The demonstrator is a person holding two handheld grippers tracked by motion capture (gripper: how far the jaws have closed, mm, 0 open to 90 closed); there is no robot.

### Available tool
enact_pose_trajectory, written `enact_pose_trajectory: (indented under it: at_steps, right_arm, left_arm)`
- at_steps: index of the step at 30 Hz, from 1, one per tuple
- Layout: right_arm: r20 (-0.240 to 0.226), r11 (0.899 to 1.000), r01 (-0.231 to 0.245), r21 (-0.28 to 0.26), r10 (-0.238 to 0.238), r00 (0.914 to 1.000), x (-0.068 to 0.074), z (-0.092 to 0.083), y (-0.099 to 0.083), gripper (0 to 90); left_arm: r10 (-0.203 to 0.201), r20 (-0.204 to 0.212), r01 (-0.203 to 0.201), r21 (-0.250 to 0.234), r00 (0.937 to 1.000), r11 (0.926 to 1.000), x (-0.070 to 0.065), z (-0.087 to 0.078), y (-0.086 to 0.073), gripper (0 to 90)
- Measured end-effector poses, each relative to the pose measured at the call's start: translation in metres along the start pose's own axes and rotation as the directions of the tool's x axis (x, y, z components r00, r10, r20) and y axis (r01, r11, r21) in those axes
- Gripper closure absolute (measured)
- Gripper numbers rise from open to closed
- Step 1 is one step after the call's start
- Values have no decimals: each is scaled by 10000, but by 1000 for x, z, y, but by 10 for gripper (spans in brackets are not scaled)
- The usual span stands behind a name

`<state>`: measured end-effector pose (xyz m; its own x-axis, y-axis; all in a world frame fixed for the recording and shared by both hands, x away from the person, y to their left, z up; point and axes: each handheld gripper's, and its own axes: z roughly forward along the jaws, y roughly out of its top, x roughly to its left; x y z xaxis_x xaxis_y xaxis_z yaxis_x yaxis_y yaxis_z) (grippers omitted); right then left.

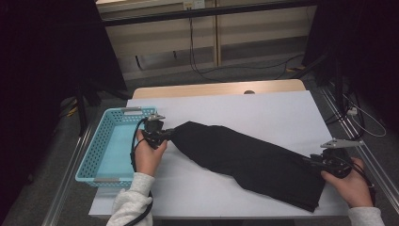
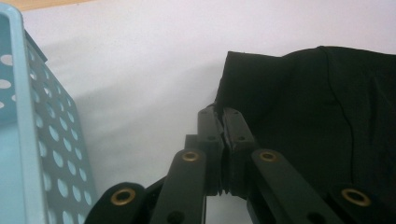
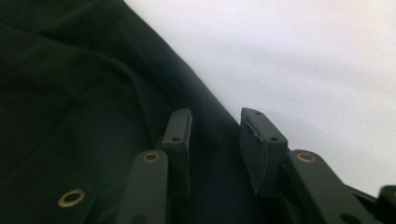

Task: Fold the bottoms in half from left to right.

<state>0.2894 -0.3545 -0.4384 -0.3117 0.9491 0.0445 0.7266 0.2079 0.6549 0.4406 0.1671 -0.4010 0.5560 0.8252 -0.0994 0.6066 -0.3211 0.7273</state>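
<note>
A long black cloth [image 1: 244,157] lies slantwise across the white table [image 1: 263,110], from the basket's side down to the near right corner. My left gripper [image 1: 167,134] is at the cloth's upper left end; in the left gripper view its jaws [image 2: 219,112] are pressed together on the corner of the cloth [image 2: 317,102]. My right gripper [image 1: 310,160] is at the lower right end. In the right gripper view its jaws [image 3: 215,116] stand apart, with the edge of the cloth [image 3: 70,93] lying between them and not pinched.
A light blue perforated basket [image 1: 89,160] stands at the table's left edge, close to my left gripper, and its wall [image 2: 18,116] shows in the left gripper view. Bare white tabletop stretches behind the cloth. Cables run along the floor beyond the table.
</note>
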Motion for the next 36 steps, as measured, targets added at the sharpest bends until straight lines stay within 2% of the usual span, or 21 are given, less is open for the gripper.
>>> enact_pose_trajectory:
  at_steps: [2,4,6,7,9,12,15,16,21,26,30,36]
  right_arm:
    - [-24,10000,94,16,-94,10000,0,-1,0,650]
    - [163,9996,227,164,-230,9996,-1,0,-1,757]
    - [163,9991,316,266,-320,9994,-2,2,-3,786]
    - [138,9993,365,89,-366,9992,-5,1,-4,900]
    - [335,9996,258,58,-260,9991,-9,0,-3,900]
    - [695,9993,106,-347,-82,9975,-13,-3,-1,900]
    - [639,9994,42,-352,-20,9980,-13,-3,-1,853]
    - [712,9997,-4,-241,21,9975,-11,-2,-1,731]
    - [647,9993,82,-354,-59,9979,-7,-1,1,612]
    - [417,9976,-26,-694,55,9991,-1,-6,4,580]
    - [229,9974,113,-714,-97,9997,5,-7,5,569]
    - [-52,9957,252,-887,-258,9997,17,-8,6,507]
  left_arm:
    - [-1,23,1,-37,10000,10000,0,0,0,872]
    - [31,42,-31,-36,10000,10000,0,0,0,872]
    - [-7,45,8,-57,10000,10000,0,0,0,872]
    - [53,-1,-53,-37,10000,10000,0,0,0,872]
    - [69,8,-69,-31,10000,10000,0,0,0,872]
    - [84,45,-84,-1,10000,10000,0,1,0,873]
    - [73,56,-73,22,10000,10000,0,1,0,872]
    - [70,39,-70,-13,10000,10000,0,2,0,872]
    - [17,85,-17,16,10000,10000,1,1,0,872]
    - [15,110,-15,-41,9999,10000,0,1,0,872]
    - [33,142,-32,-38,9999,10000,0,2,0,870]
    - [-153,126,155,-117,9998,9998,0,3,0,849]
